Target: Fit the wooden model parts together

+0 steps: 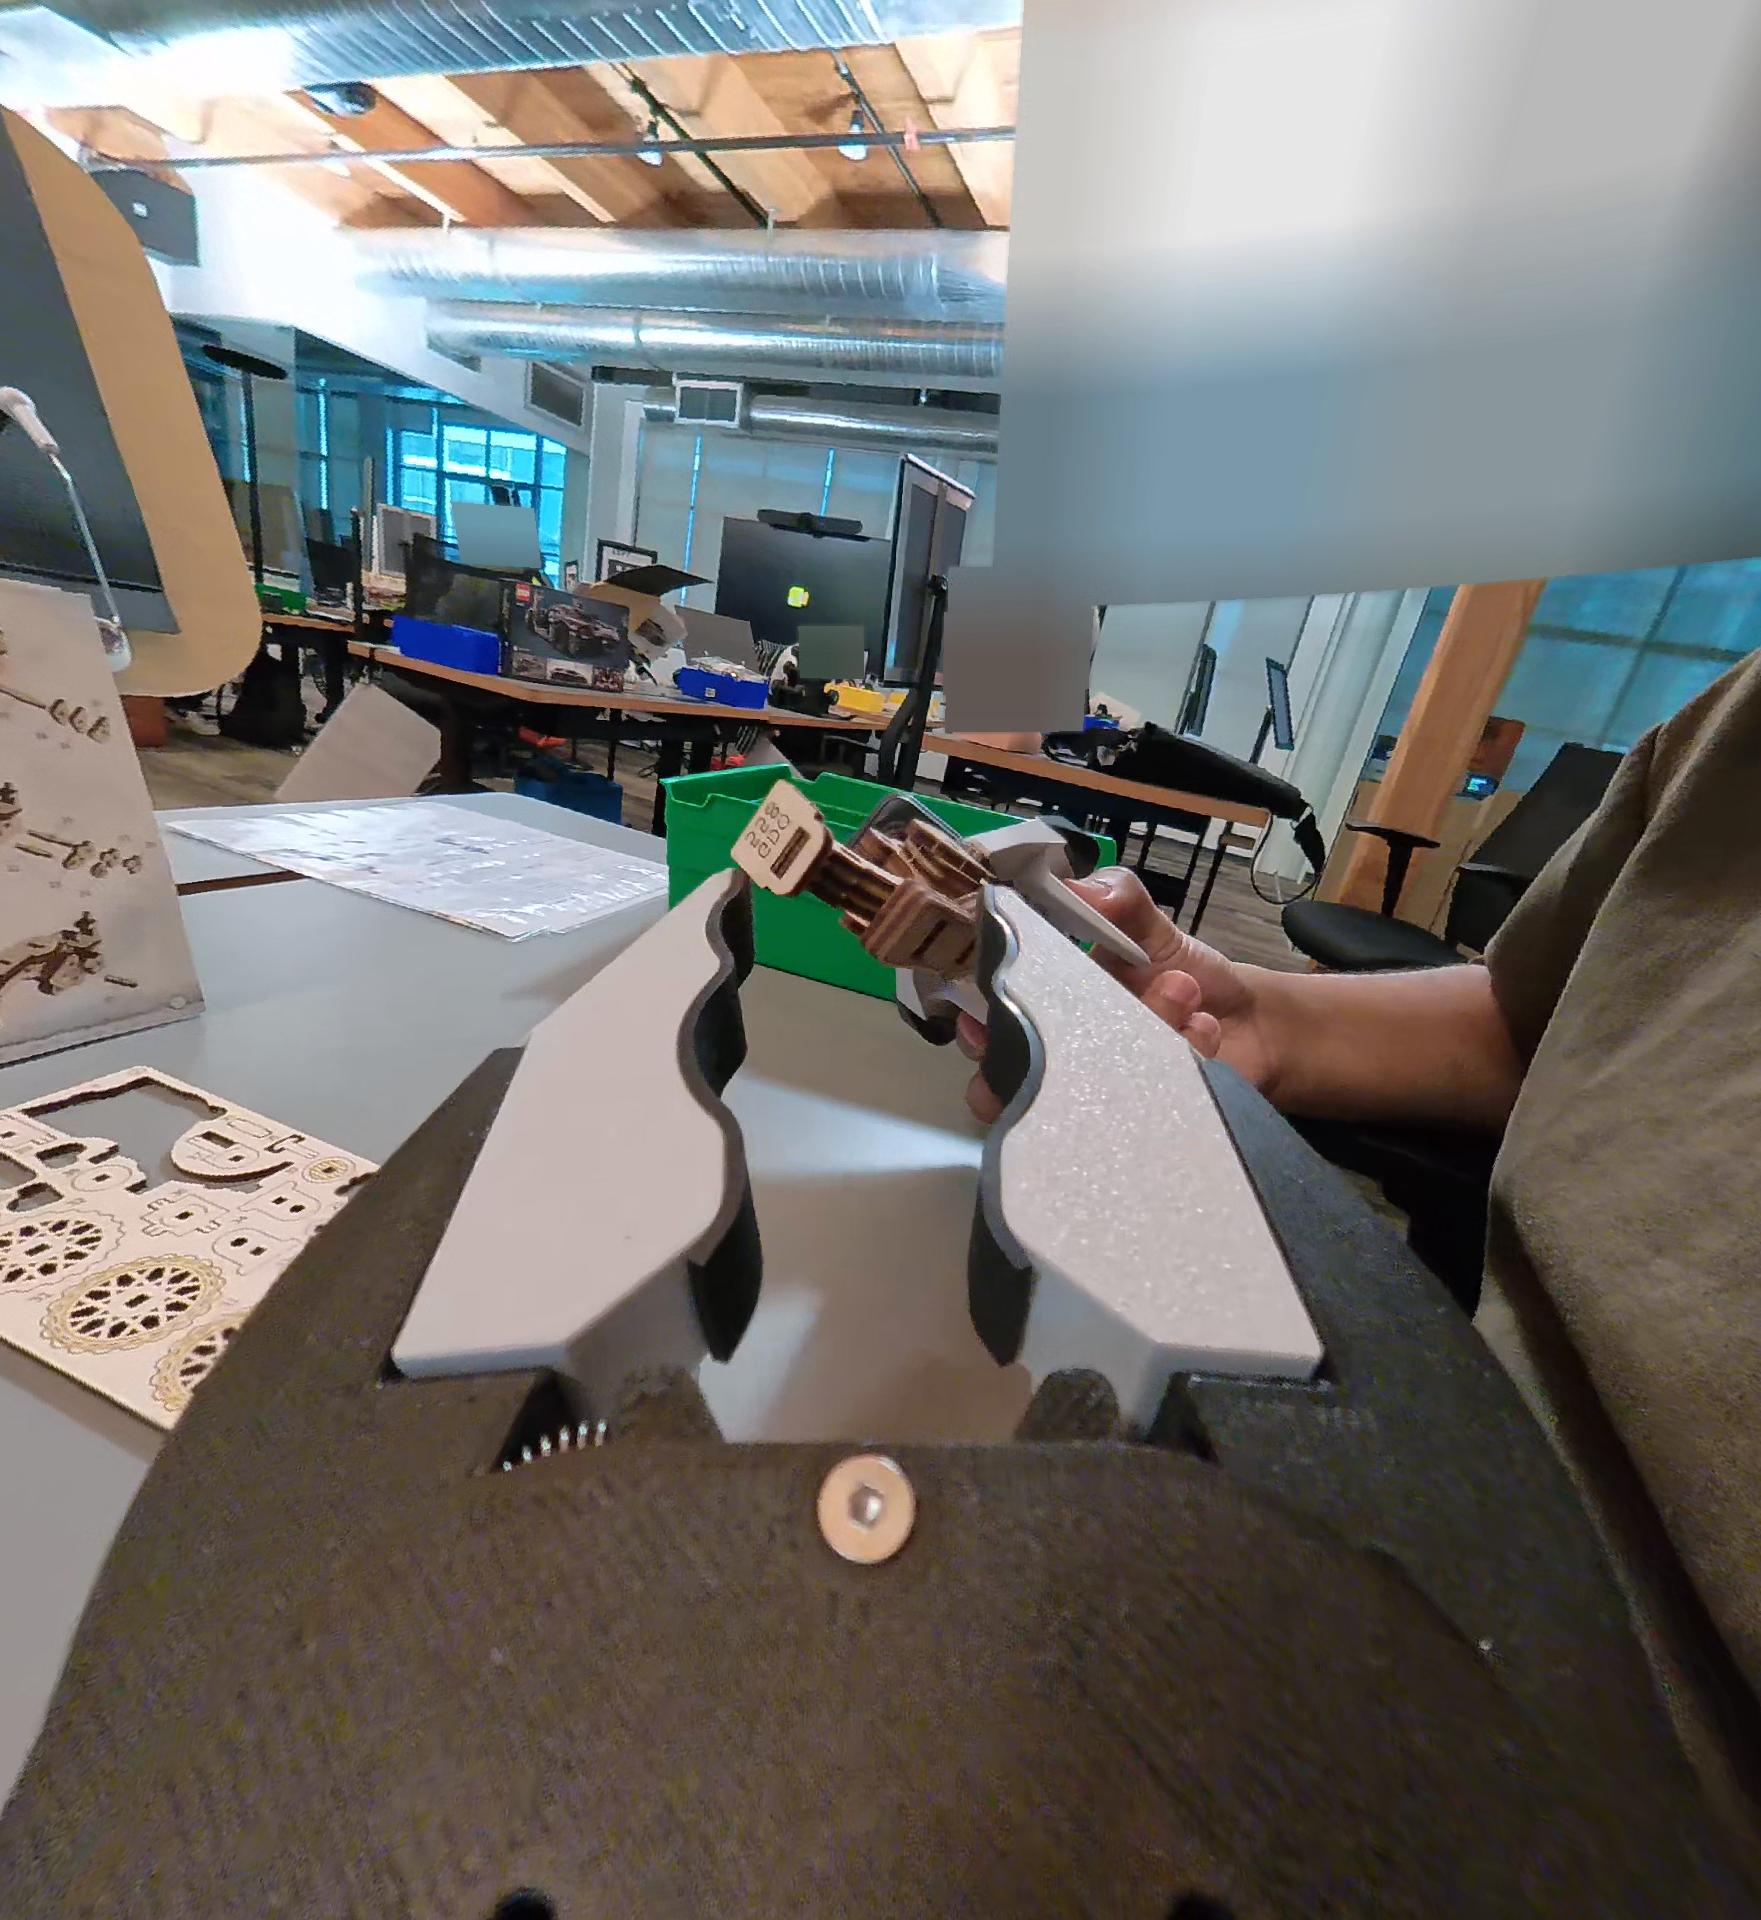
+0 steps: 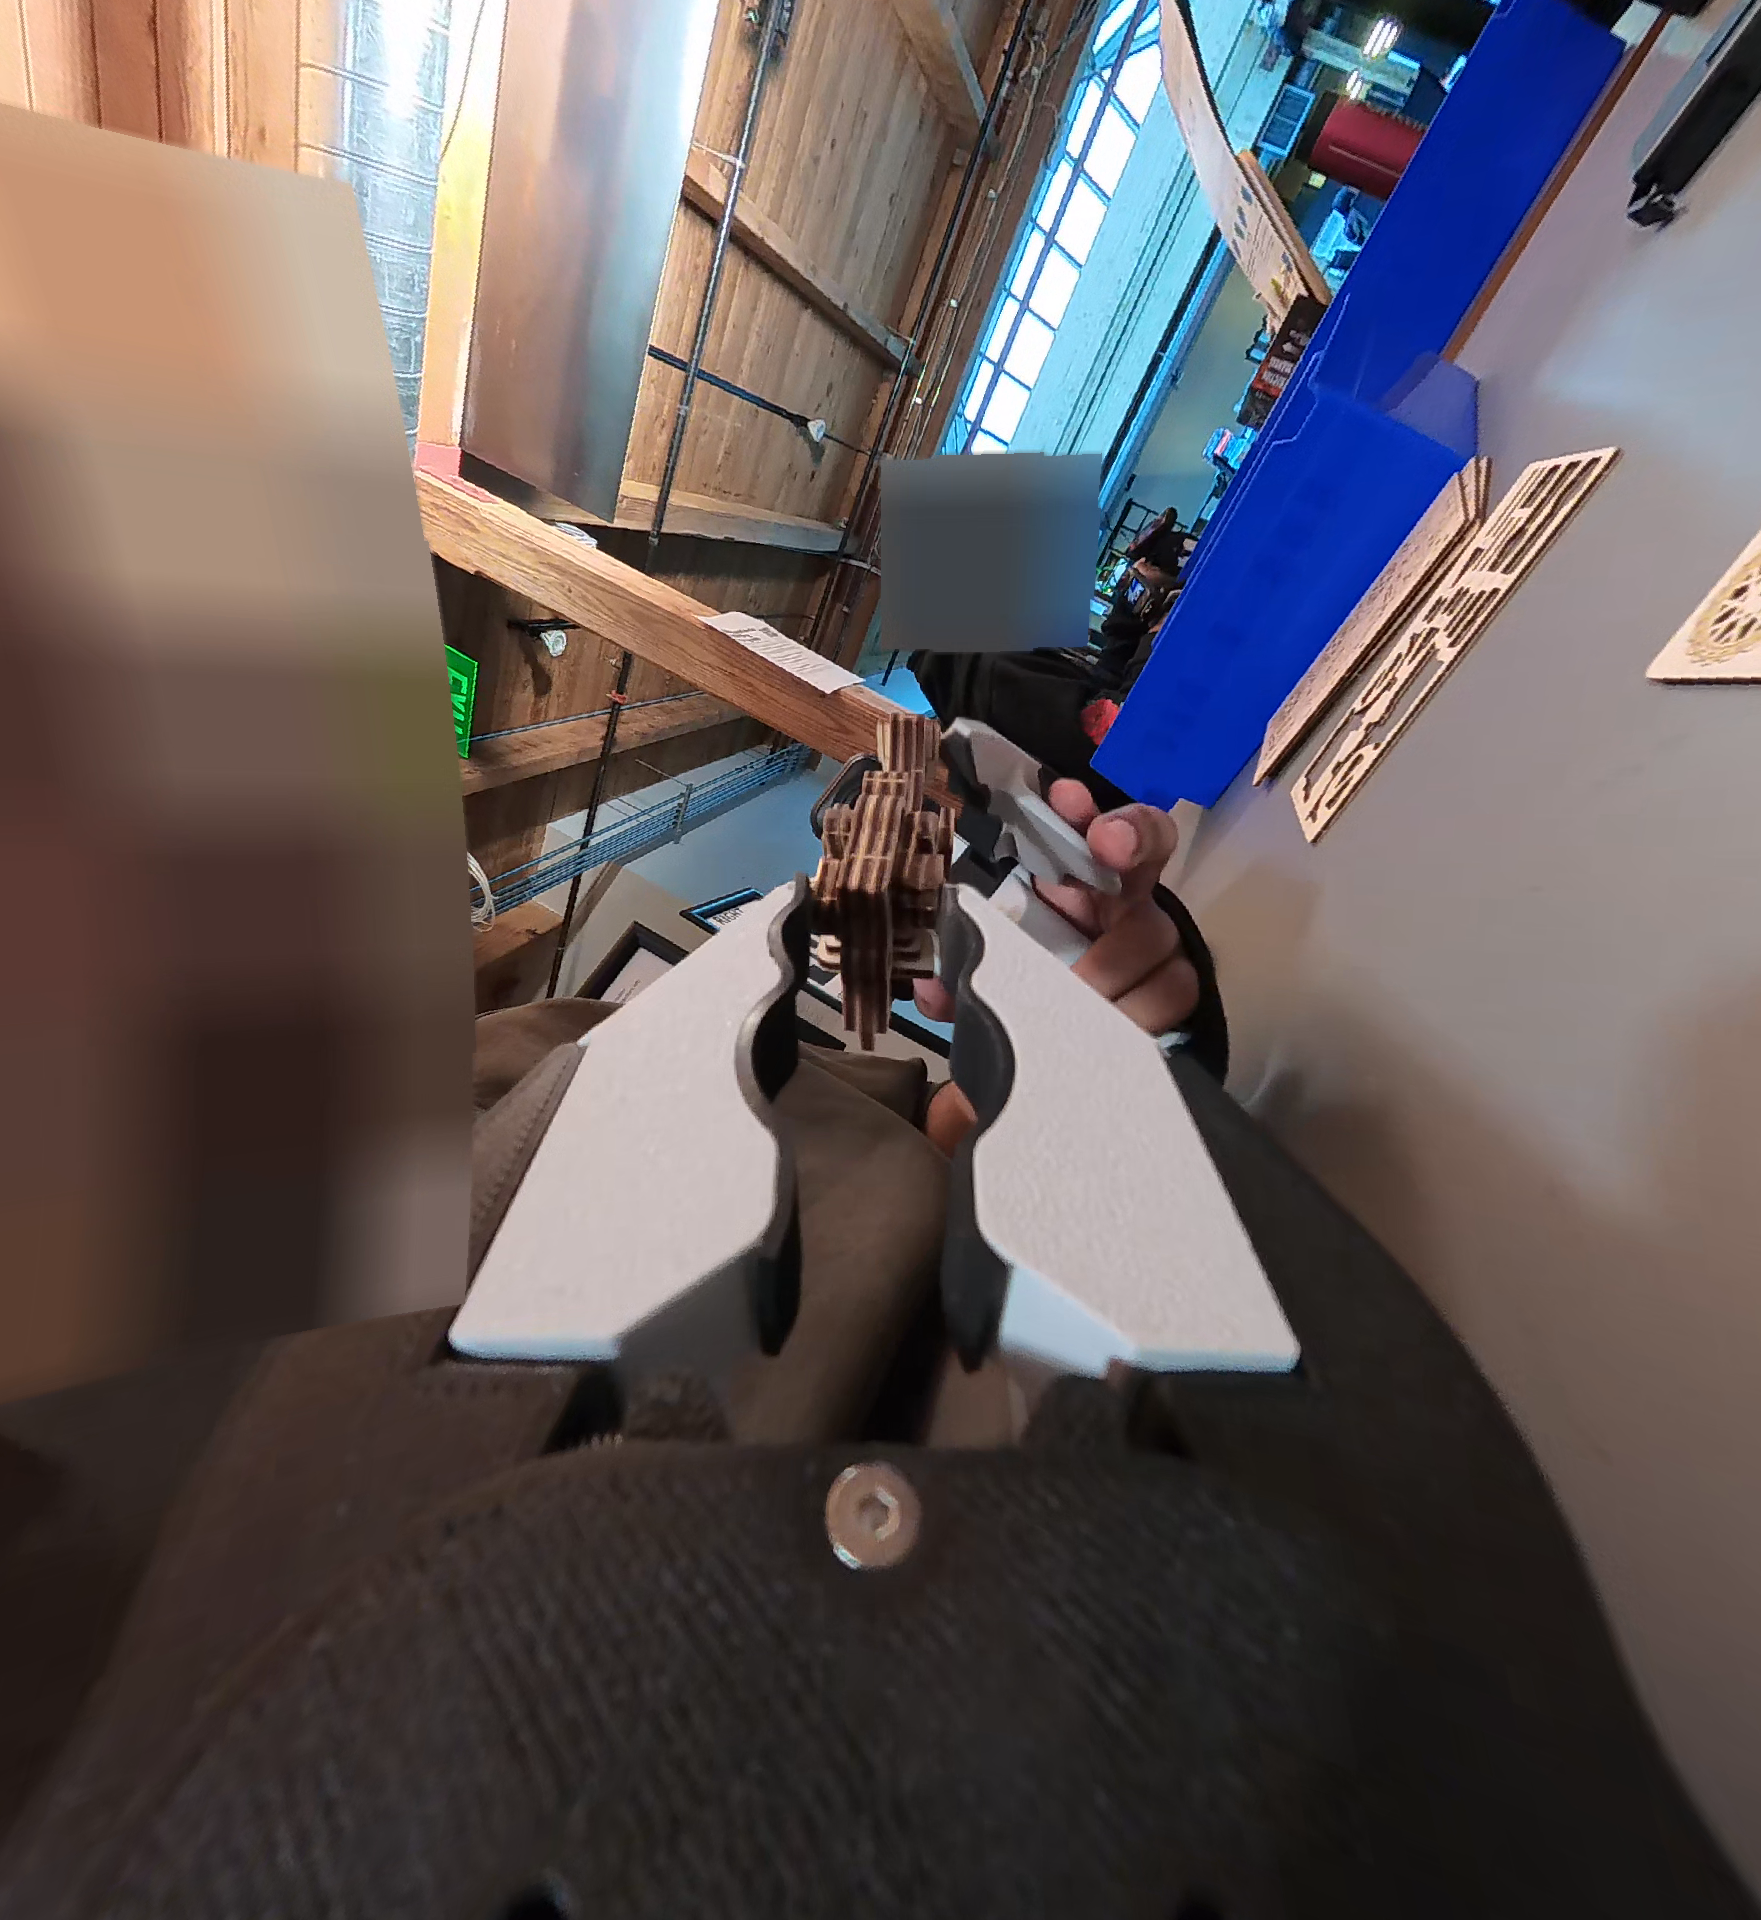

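A small brown wooden assembly (image 1: 907, 894) of layered plywood pieces, with a pale tag-shaped end piece (image 1: 780, 844), is held in the air above the grey table (image 1: 336, 997). My left gripper (image 1: 865, 904) has its fingertips on either side of it and looks shut on it. My right gripper (image 2: 876, 920) is shut on the same assembly (image 2: 876, 883) from the other side. The right gripper's fingers (image 1: 1047, 847) show behind the assembly in the left wrist view. The left gripper's fingers (image 2: 1047, 836), with a hand on them, show behind it in the right wrist view.
A green bin (image 1: 720, 831) stands just behind the grippers. A laser-cut wooden parts sheet (image 1: 107, 1226), a picture instruction sheet (image 1: 24, 810) and a plastic-sleeved paper (image 1: 419, 852) are at left. A blue bin (image 2: 1302, 540) and more wooden sheets (image 2: 1427, 623) lie on the table. A person's arm (image 1: 1375, 1029) is at right. The tips of one gripper are about 5 centimetres away from the tips of the other.
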Motion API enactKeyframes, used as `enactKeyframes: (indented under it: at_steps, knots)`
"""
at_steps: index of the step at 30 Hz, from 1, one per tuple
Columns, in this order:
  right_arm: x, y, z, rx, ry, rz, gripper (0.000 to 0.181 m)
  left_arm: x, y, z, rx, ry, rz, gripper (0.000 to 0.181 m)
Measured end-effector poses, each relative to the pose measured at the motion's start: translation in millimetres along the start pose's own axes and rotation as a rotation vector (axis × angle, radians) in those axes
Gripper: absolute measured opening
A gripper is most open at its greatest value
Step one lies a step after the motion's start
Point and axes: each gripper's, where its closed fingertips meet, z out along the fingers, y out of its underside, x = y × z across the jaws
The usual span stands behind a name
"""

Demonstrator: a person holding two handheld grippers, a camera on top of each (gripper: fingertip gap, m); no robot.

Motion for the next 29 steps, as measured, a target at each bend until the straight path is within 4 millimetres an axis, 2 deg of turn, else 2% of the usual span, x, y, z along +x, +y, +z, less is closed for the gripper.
enactKeyframes:
  at_steps: [15, 29]
  knots:
    - [1.6, 3.2, 0.7, -0.021, -0.011, 0.044, 0.022, 0.7, 1.3, 1.1, -0.007, -0.011, 0.04, 0.048]
    - [4.2, 3.8, 0.6, -0.025, -0.007, 0.069, 0.023, 2.1, 1.9, 0.8, -0.009, 0.002, 0.039, 0.041]
